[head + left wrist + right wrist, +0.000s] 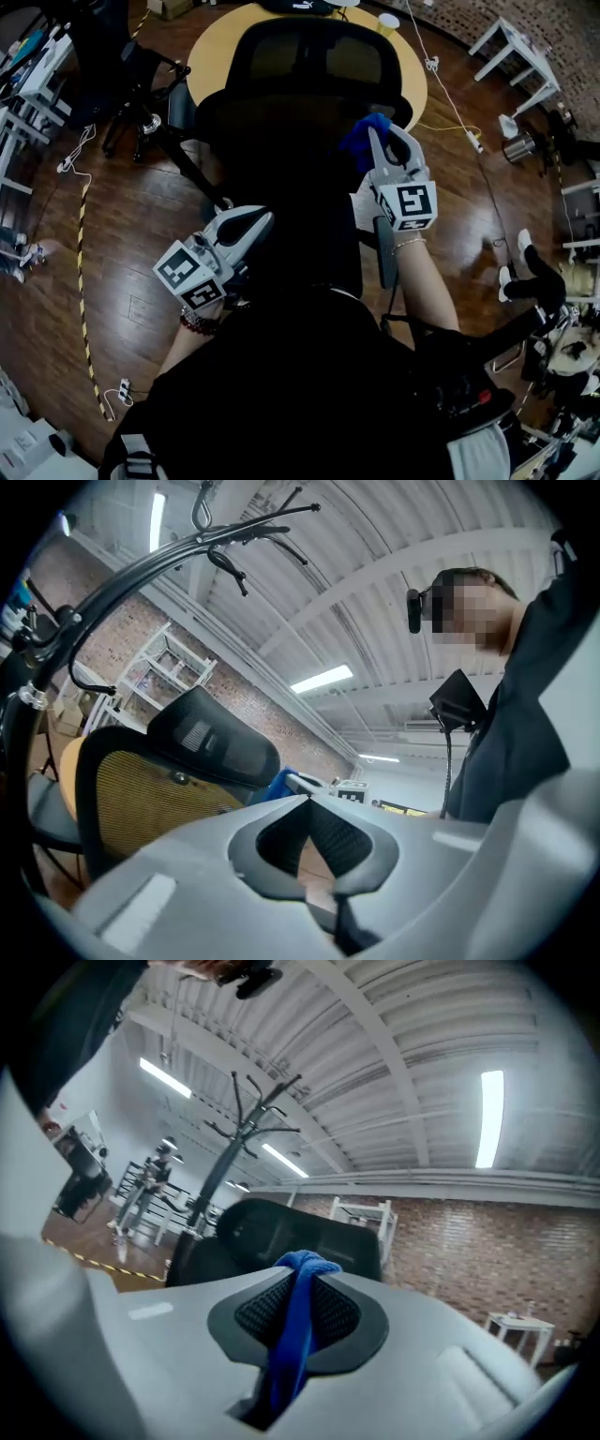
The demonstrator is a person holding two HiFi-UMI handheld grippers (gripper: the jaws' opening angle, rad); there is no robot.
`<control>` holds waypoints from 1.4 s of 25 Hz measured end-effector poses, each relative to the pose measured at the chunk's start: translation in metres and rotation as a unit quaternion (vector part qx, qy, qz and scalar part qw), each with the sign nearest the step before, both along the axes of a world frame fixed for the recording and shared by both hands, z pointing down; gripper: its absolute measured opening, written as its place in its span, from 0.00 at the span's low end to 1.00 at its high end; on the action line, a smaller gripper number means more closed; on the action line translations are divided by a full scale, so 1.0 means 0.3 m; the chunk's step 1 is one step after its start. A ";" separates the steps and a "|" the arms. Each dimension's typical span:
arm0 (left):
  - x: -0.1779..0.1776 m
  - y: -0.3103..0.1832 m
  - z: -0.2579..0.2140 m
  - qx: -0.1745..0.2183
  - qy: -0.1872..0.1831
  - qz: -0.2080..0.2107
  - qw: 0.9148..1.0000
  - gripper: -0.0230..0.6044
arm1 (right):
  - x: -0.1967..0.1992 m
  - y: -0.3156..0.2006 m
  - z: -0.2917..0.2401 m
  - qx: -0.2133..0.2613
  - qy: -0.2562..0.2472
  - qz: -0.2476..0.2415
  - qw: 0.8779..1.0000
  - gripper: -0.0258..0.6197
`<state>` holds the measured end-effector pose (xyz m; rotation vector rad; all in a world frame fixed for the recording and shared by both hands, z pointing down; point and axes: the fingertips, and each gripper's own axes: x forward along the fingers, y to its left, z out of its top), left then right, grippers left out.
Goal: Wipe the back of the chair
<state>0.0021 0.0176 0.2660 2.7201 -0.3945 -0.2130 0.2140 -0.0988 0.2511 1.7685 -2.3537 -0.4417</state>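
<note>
Left tongs [251, 223] pinched together, empty, chair backrest [305, 178] just to their right; right tongs [386, 139] clamp blue cloth [361, 141] at its upper edge. Hard rubbing could swivel it, or free the cloth.

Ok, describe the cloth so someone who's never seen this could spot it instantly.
Find the black office chair in front of the round table. At the right edge of its backrest, below the headrest, the right tool pinches a bunched cloth. Its bright blue stands out against the black chair and grey tool.
</note>
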 end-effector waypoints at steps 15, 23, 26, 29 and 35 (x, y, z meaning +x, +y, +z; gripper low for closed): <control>0.108 -0.021 -0.016 -0.002 -0.026 -0.089 0.996 0.04 | 0.632 -0.180 0.284 -0.103 0.029 0.108 0.988 0.09; 0.121 -0.062 -0.029 -0.009 -0.036 -0.122 0.992 0.04 | 0.542 -0.256 0.290 -0.071 0.073 0.083 0.991 0.09; 0.115 -0.080 -0.013 -0.017 -0.041 -0.124 0.991 0.04 | 0.481 -0.270 0.285 -0.061 0.073 0.065 0.993 0.09; 0.118 -0.094 -0.015 -0.010 -0.042 -0.131 0.990 0.04 | 0.413 -0.292 0.281 -0.056 0.074 0.048 0.995 0.09; 0.109 -0.126 0.006 -0.014 -0.041 -0.132 0.990 0.04 | 0.259 -0.336 0.307 -0.055 0.069 0.020 0.996 0.09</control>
